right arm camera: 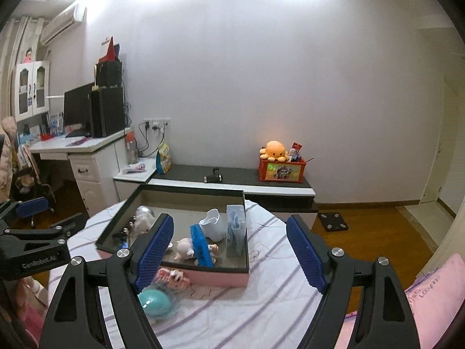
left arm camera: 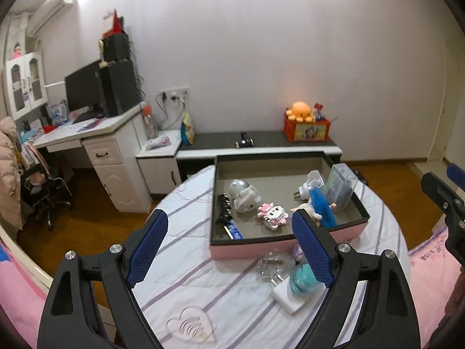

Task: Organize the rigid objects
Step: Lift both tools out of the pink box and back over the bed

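Both the left gripper (left arm camera: 231, 248) and the right gripper (right arm camera: 229, 253) hang with jaws apart and empty, above the striped cloth (left arm camera: 203, 285). Just in front of the pink box (left arm camera: 261, 247) wait hard pieces, likely next: a white charger (left arm camera: 286, 295), a glossy teal shell (left arm camera: 302, 280), clear plastic (left arm camera: 274, 263). Inside, a brick figure (left arm camera: 273, 215) and blue slab (left arm camera: 324, 209) are already sorted.

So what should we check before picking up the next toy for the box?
1. Left gripper empty and open: ok.
2. Right gripper empty and open: ok.
3. Pink shallow box with dark rim has bare floor left: ok.
4. Round teal toy still outside the box: not ok.
5. White flat charger block outside too: not ok.
6. Clear crinkly wrapper rigid enough to grab: cannot tell.
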The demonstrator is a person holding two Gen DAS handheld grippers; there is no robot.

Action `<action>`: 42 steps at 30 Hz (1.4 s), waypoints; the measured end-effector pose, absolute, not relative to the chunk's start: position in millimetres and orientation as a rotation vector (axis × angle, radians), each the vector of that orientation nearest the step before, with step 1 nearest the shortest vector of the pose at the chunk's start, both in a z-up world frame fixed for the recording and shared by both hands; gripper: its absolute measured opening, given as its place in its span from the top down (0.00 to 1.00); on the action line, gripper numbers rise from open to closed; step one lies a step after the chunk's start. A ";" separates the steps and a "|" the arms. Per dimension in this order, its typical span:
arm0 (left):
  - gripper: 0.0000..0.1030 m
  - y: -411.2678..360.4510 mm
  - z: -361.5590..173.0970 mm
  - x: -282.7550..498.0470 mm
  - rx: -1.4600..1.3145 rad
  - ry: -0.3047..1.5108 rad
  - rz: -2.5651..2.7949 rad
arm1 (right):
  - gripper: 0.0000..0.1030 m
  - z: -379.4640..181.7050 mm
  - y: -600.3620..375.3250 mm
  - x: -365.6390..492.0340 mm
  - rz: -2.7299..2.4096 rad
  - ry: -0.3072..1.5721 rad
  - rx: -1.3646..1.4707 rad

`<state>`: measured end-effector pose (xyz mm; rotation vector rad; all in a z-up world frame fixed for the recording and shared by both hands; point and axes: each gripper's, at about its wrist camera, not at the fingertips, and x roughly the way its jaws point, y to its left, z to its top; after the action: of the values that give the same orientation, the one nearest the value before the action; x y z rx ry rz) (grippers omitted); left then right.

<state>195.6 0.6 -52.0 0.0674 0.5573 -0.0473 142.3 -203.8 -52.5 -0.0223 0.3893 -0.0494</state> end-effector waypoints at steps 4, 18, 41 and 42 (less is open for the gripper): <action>0.05 11.5 -39.0 160.9 0.040 0.504 -0.027 | 0.20 -40.3 -200.1 107.8 -0.055 0.353 -0.011; 0.00 23.0 -0.5 71.8 0.053 0.338 -0.033 | 0.00 -10.1 -185.4 16.1 -0.086 0.185 -0.032; 0.00 23.0 -11.2 81.4 0.043 0.375 -0.029 | 0.00 -27.0 -184.8 23.9 -0.081 0.254 -0.049; 0.00 23.6 -13.9 84.2 0.043 0.384 -0.031 | 0.00 -29.4 -184.9 28.0 -0.063 0.269 -0.045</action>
<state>84.2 23.6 -13.9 0.0430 0.3841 -0.0311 27.9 -184.9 -29.4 -0.0446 0.2689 -0.0633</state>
